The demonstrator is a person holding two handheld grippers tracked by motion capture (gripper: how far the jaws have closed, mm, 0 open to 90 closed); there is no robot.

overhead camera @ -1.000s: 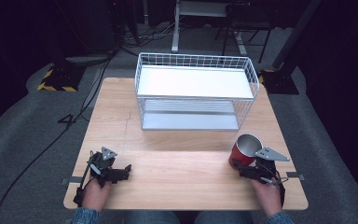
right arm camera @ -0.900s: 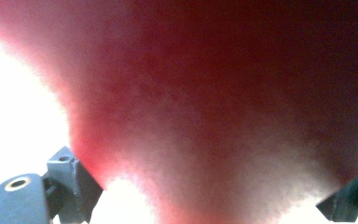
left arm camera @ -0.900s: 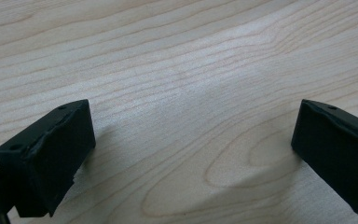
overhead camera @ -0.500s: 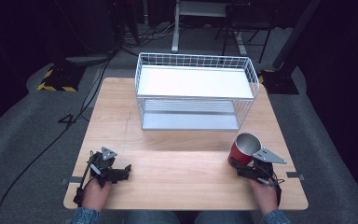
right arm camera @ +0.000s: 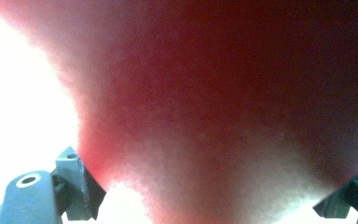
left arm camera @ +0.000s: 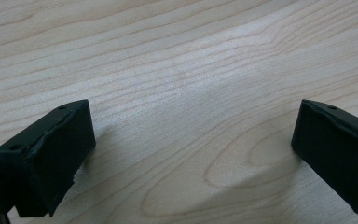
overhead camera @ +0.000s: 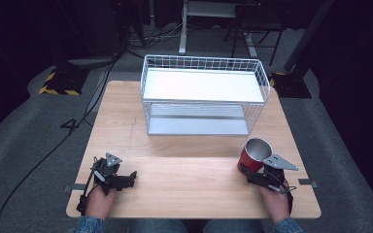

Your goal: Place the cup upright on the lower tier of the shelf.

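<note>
A red cup with a bare metal inside stands near the front right corner of the wooden tabletop, tilted a little, its open mouth facing up and toward the far edge. The right claw is up against the cup's near side, held by a hand that comes in over the front edge. In the right gripper view the red wall of the cup is so close that it is a blur, with the jaws showing at either lower corner on both sides of it; they stand around the cup, but whether they are actually pinching it I cannot tell. Near the front left corner the left claw lies low over the wood, pointing along the front edge toward the middle, with the other hand behind it. In the left gripper view the left claw is spread wide, with bare wood grain between the jaws. A white wire basket with a white shelf inside sits at the middle of the far edge, well apart from the cup and both claws.
</note>
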